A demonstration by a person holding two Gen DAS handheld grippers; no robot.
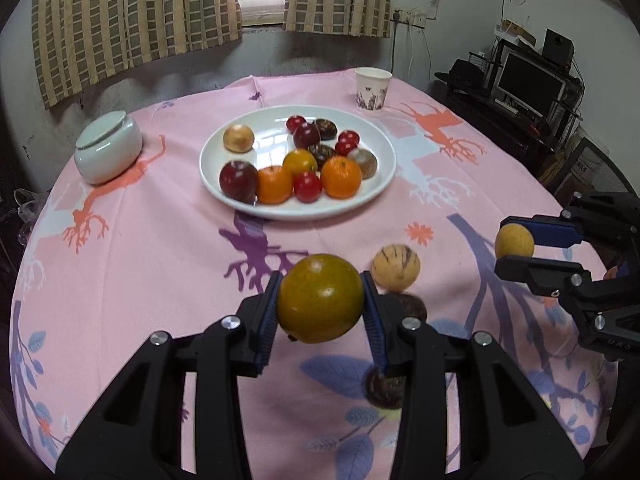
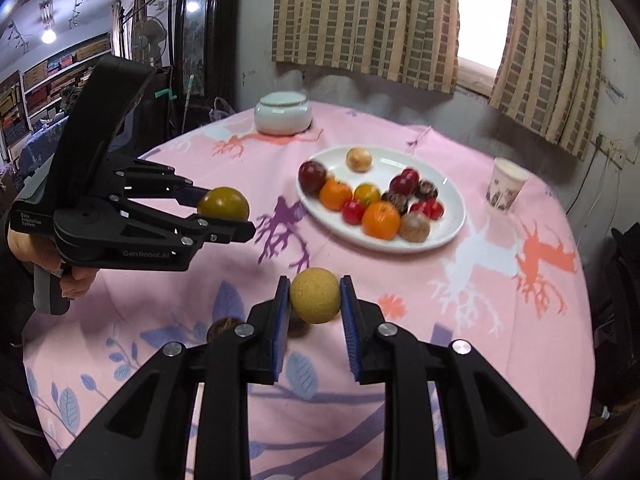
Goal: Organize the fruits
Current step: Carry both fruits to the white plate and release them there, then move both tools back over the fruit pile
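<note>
You're mid-carry: your left gripper (image 1: 320, 300) pinches the green-orange fruit (image 1: 320, 298) above the worktop (image 1: 160, 260), your right gripper (image 2: 315, 300) pinches the tan ball fruit (image 2: 315, 295). Next, reach the plate (image 1: 216, 184) (crowded already) and find gaps.

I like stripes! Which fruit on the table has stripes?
The pale round fruit lying on the pink cloth, just off the plate. It alone has dark streaks.

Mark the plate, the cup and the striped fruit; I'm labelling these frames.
plate (image 1: 240, 204), left wrist view, bare near rim.
cup (image 1: 373, 89), left wrist view, side wall.
striped fruit (image 1: 395, 267), left wrist view, middle of its skin.
</note>
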